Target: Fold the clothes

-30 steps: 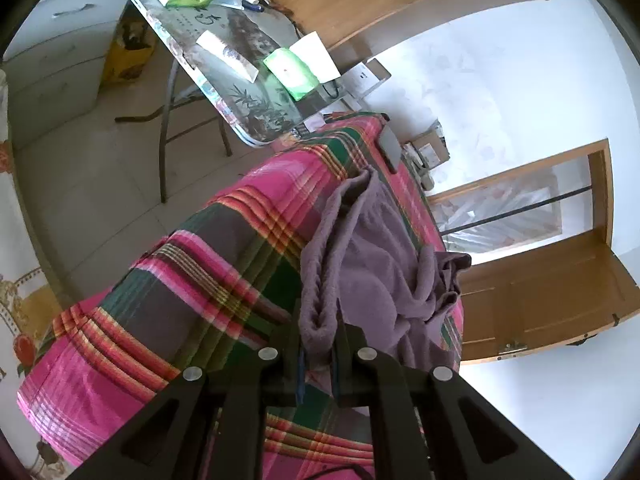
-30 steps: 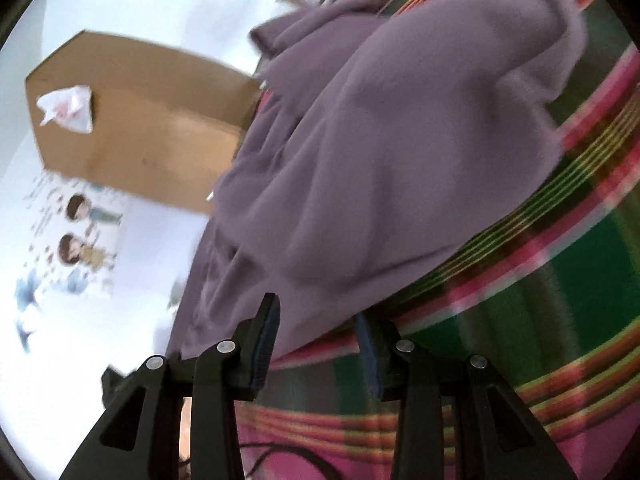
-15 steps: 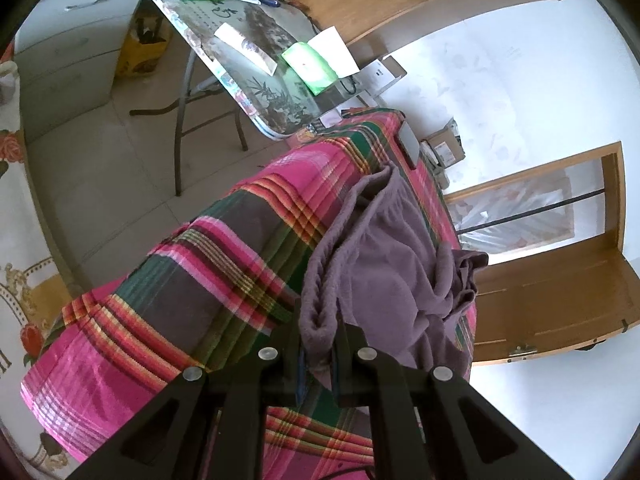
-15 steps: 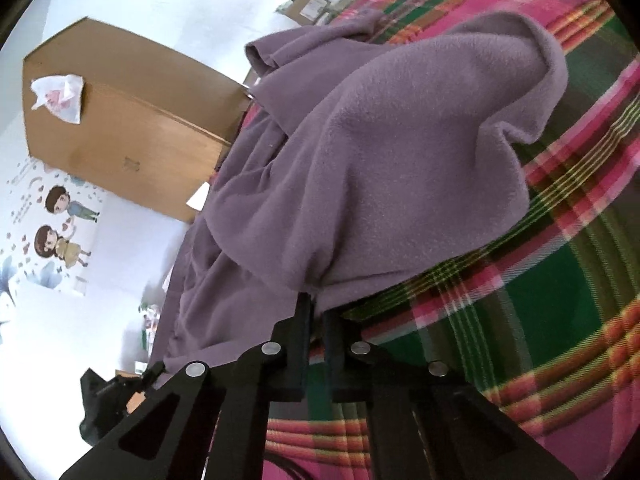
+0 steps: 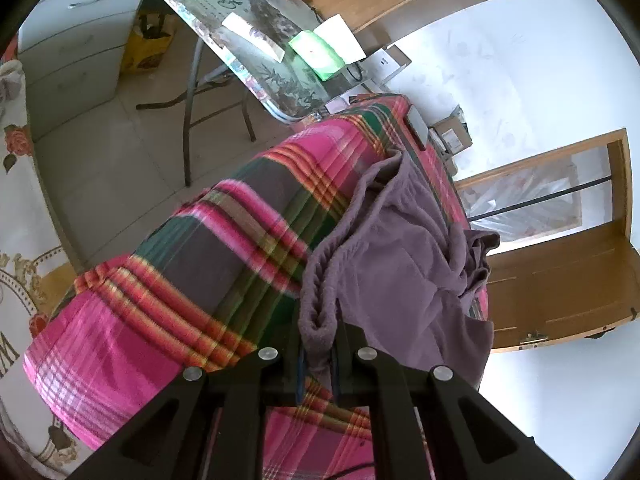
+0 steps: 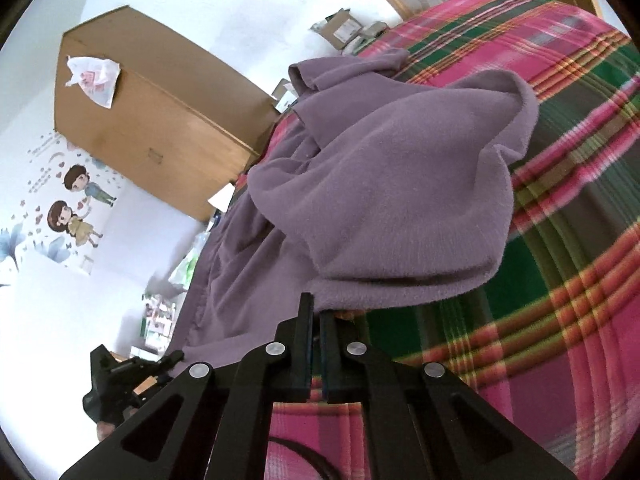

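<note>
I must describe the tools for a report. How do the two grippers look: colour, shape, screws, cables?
Both grippers, left and right, are matte black, each with two flat, narrow fingers on angular arms with triangular cut-outs. Four round silver screw heads sit across each. A thin dark cable curves beneath each one. No markings show.

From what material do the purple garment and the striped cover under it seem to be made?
The purple garment looks like fleece or a soft knit: matte, fuzzy nap, thick rounded folds, with a ribbed gathered edge. The striped cover looks like thin woven cloth, perhaps cotton: flat, crisp plaid lines, no pile. The fibre itself cannot be confirmed.
</note>
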`<state>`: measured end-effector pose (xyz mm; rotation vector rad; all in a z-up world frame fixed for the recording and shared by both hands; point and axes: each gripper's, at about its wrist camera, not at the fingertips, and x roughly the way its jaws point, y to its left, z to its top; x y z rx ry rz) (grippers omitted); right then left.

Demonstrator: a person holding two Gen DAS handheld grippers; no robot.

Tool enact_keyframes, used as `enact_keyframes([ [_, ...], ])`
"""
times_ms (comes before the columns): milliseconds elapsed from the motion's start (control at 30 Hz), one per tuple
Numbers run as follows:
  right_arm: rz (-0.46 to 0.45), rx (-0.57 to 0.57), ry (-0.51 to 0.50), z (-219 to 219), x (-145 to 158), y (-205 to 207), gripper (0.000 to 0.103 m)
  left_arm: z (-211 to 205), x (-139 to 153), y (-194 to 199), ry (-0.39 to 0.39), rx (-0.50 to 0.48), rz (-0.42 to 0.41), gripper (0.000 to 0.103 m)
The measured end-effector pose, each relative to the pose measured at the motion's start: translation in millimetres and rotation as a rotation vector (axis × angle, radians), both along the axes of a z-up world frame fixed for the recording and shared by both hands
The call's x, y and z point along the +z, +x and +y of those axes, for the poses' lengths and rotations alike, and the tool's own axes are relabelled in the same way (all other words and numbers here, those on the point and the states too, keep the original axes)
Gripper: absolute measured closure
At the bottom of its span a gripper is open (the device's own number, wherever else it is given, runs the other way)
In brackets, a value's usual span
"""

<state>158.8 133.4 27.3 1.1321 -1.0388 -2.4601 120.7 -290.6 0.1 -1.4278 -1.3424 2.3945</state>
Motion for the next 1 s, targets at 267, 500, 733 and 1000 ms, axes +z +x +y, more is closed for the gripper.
enact_keyframes([
  [267,0.014,0.03,0.019,-3,5,24,0.1,-1,-4,12,-0.018,-0.001,-0.008,0.094],
  [500,-0.044,0.076,0.043,-10,-10,34,0.1,-5,-10,19,-0.021,0.007,-0.015,0.094],
  [733,-0.065,0.079,0.06,-14,-15,35,0.1,-5,-12,25,-0.023,0.004,-0.012,0.094],
  [1000,-0.085,0.096,0.063,-15,-18,32,0.1,-6,-16,27,-0.015,0.011,-0.019,0.094],
])
